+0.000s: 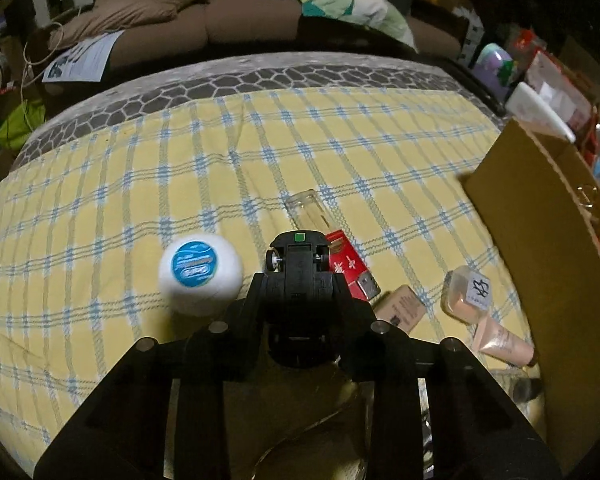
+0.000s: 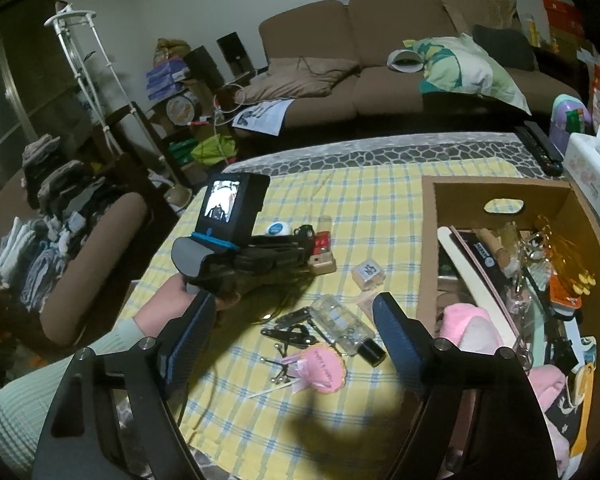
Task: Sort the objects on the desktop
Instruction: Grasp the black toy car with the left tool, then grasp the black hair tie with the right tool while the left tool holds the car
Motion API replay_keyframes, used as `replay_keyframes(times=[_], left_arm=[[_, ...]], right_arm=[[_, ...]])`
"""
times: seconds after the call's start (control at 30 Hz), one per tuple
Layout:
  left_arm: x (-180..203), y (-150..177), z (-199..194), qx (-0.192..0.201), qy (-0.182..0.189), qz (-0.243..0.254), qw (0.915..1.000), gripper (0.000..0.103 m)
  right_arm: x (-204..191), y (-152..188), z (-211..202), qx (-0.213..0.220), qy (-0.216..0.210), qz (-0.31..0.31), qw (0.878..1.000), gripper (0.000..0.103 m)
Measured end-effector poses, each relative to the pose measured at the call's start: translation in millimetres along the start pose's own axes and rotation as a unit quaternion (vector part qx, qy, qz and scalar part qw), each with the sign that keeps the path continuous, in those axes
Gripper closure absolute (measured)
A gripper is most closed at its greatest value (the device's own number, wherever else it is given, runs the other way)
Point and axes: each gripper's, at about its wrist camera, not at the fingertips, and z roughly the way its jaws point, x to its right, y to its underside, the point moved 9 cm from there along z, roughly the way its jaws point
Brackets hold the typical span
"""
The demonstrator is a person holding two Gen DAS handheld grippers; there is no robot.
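Left wrist view: left tongs [image 1: 298, 280] are clamped on a black toy car [image 1: 298, 258], held above the checked bench [image 1: 140, 184] beside the white jar [image 1: 200, 274]; looks light, rigid plastic, side grip on the body suits it. Right wrist view: right tongs [image 2: 292, 344] gape wide, empty, over the clear bottle [image 2: 342, 326] near the cardboard box [image 2: 428, 240]; the bottle is probably slick, so take it across the middle.

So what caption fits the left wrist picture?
Left gripper holds a black toy car above the checked cloth, beside a white jar.

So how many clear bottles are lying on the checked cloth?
2. A black-capped bottle lies near the hair clips; a second bottle lies beside the red box. Others may be hidden behind the left gripper.
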Motion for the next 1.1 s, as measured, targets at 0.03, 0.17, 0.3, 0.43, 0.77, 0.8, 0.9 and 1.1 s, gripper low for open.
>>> replay_keyframes(times=[0.03, 0.17, 0.3, 0.43, 0.77, 0.8, 0.9, 1.1], left_arm=[[-2.0, 1.7, -7.3, 0.006, 0.0, -0.001, 1.0, 0.074], [-11.1, 5.9, -49.7, 0.035, 0.023, -0.026, 0.9988, 0.074], [-26.8, 25.9, -104.5, 0.058, 0.046, -0.057, 0.9956, 0.074], [-41.7, 55.2, -155.2, 0.075, 0.058, -0.093, 0.9912, 0.074], [-58.1, 115.2, -221.1, 0.111, 0.093, -0.171, 0.9746, 0.074], [-58.2, 114.9, -220.1, 0.109, 0.1, -0.174, 0.9735, 0.074], [-59.7, 116.2, -221.9, 0.111, 0.111, -0.174, 0.9721, 0.074], [-61.4, 111.6, -226.7, 0.124, 0.139, -0.182, 0.9655, 0.074]], right_arm=[[-1.9, -0.1, 0.5, -0.001, -0.002, -0.002, 1.0, 0.022], [-11.9, 0.5, 3.8, -0.004, -0.017, -0.005, 1.0, 0.028], [-27.8, 13.5, 19.5, -0.032, -0.032, -0.021, 0.999, 0.029], [-44.5, 29.0, 44.5, -0.06, -0.03, -0.036, 0.997, 0.03], [-44.9, 64.1, 105.4, -0.111, 0.029, -0.031, 0.993, 0.035], [-43.1, 67.9, 110.3, -0.116, 0.036, -0.032, 0.992, 0.035], [-36.3, 76.6, 121.1, -0.129, 0.053, -0.047, 0.989, 0.035], [-14.6, 81.8, 137.6, -0.143, 0.09, -0.087, 0.982, 0.049]])
